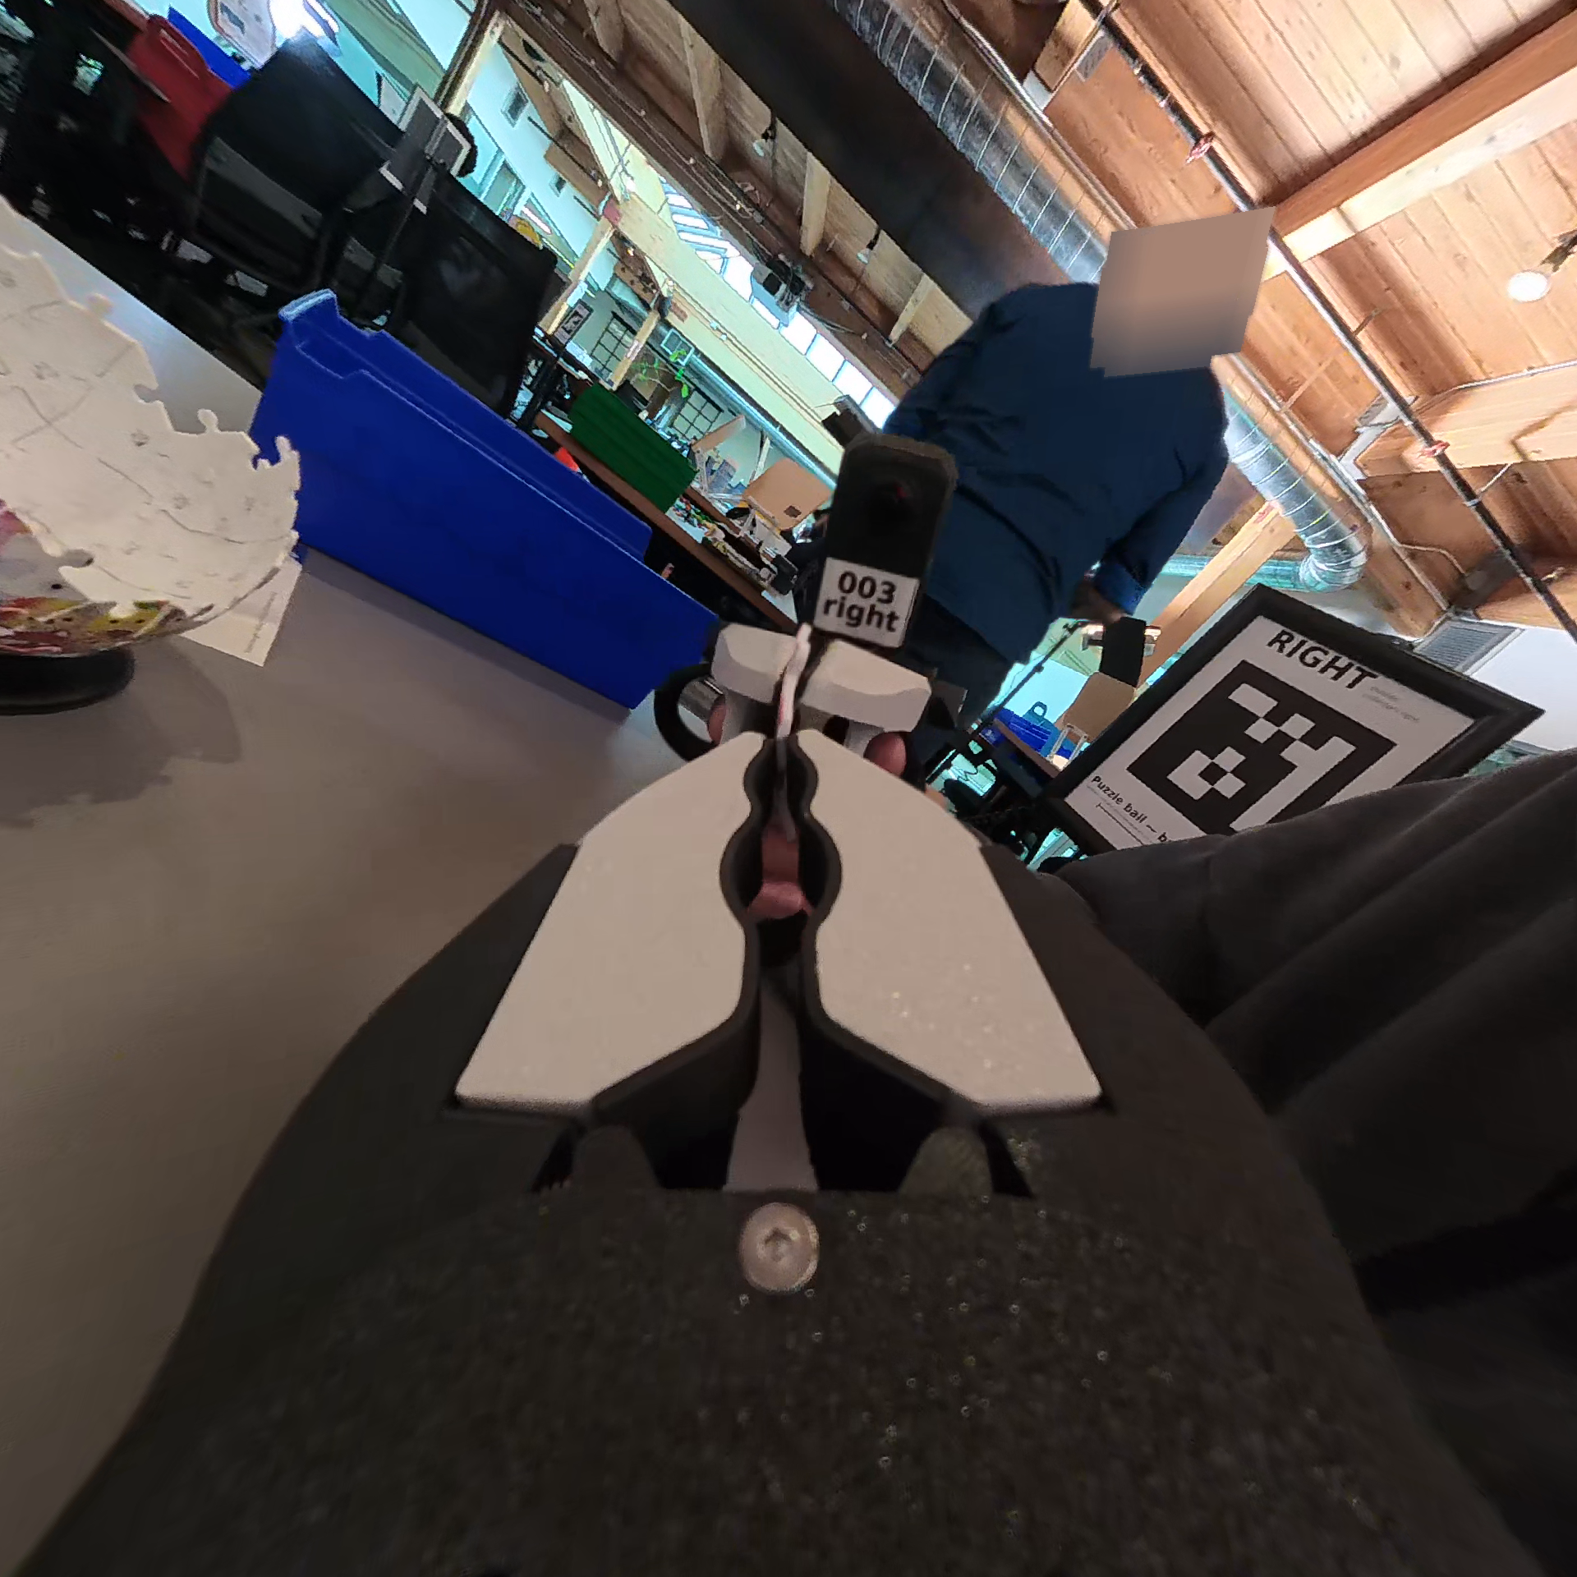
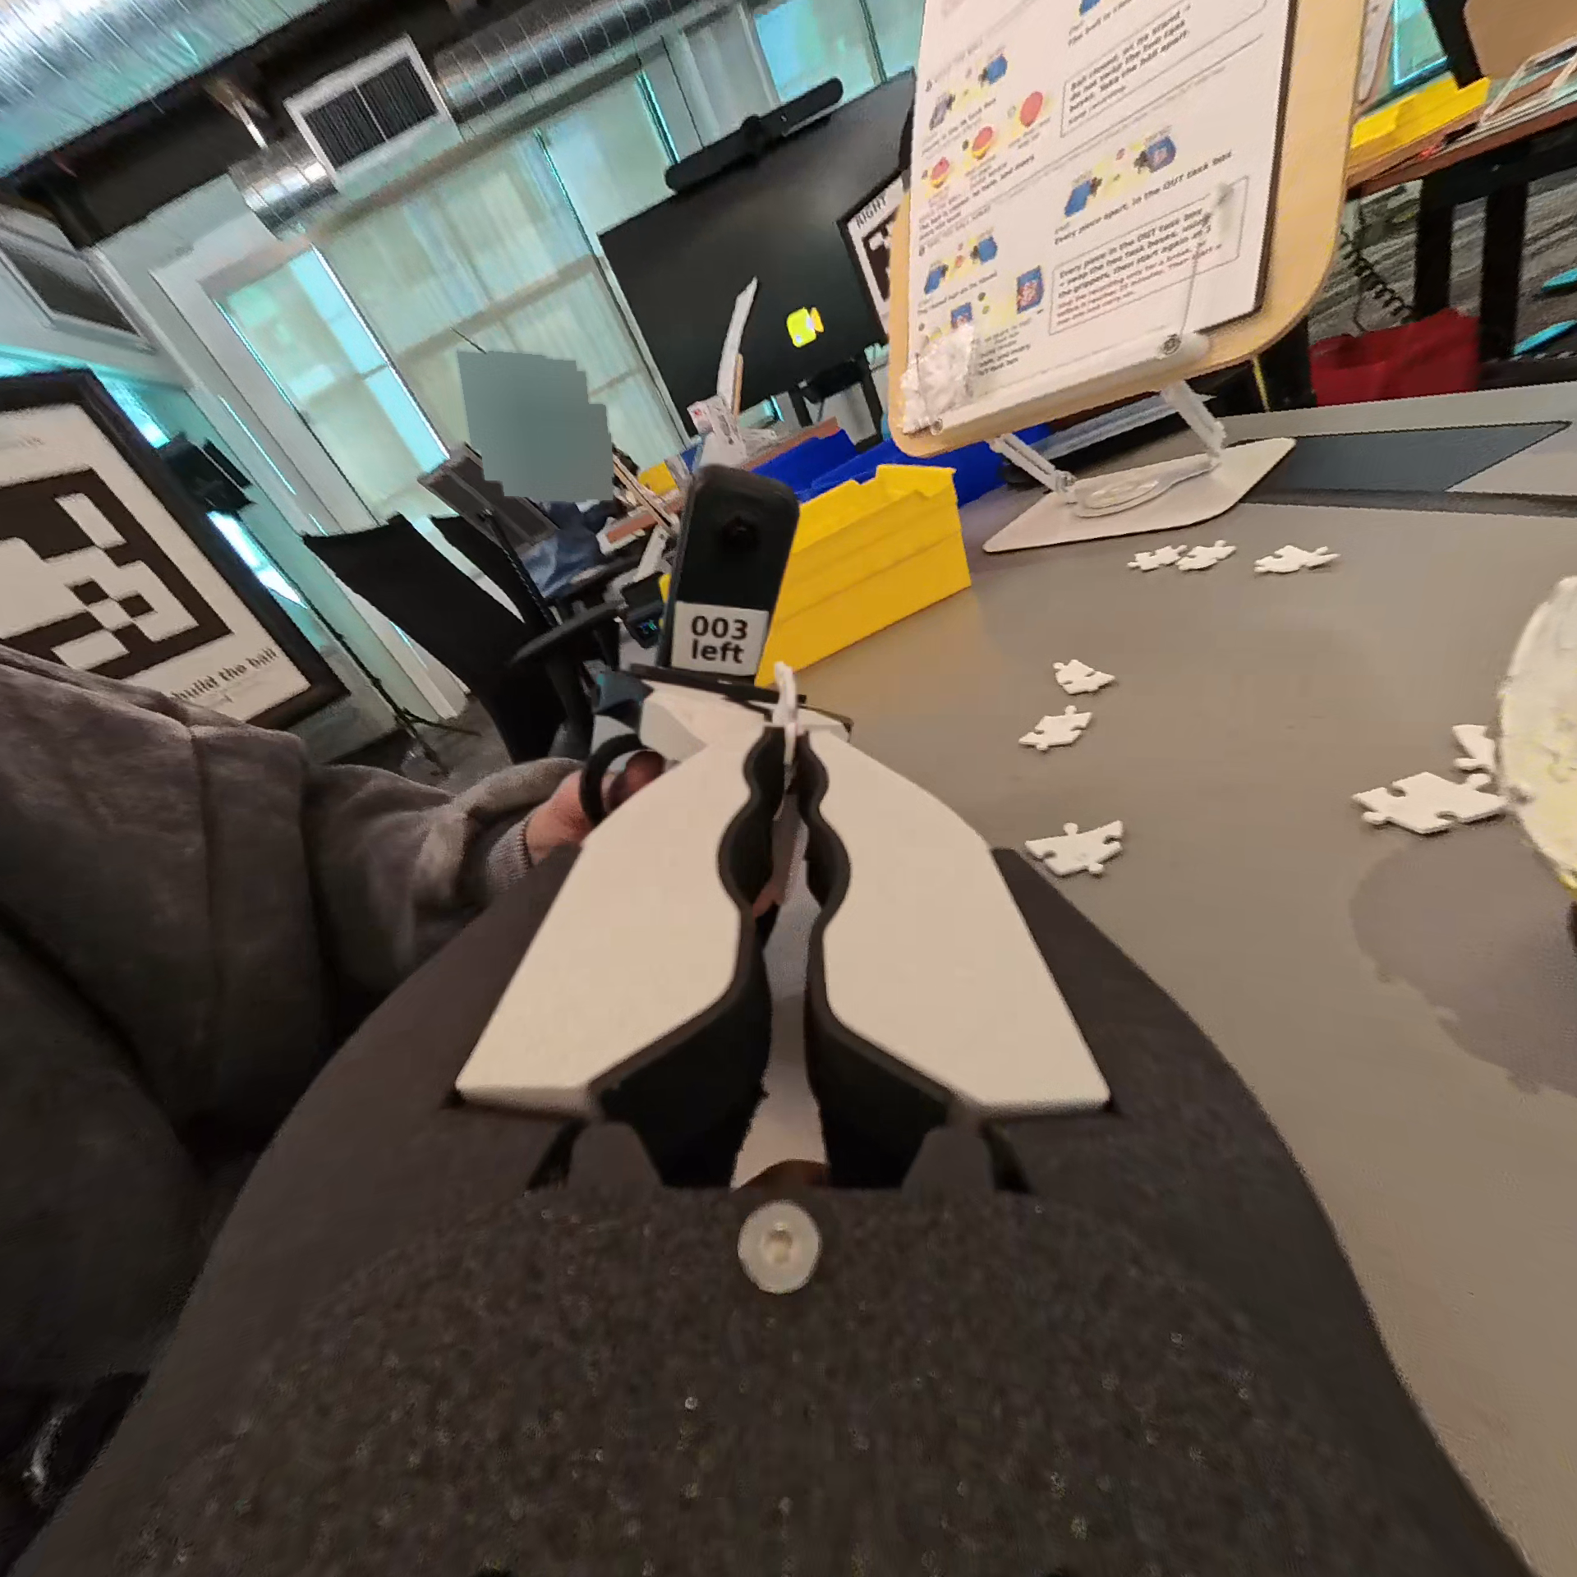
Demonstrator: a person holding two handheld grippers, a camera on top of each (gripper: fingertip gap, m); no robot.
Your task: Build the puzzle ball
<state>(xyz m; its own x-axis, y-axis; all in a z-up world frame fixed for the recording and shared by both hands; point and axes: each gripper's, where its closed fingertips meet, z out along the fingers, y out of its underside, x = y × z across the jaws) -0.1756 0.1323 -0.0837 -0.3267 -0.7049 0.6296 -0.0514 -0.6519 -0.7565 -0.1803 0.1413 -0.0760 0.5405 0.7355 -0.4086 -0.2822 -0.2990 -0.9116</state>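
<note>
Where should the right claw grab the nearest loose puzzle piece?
Across its narrow waist between the tabs, from straight above. The loose piece lies flat on the grey table, so only thin edges offer purchase; a side approach would likely push it. The right claw is shut on a held piece now.

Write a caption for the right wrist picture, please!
Both tongs pinch one white puzzle piece above the grey table.

Grey table (image 2: 1195,1067): loose white puzzle pieces (image 2: 1073,847), yellow bin (image 2: 870,563), blue bin (image 1: 461,512).
</note>
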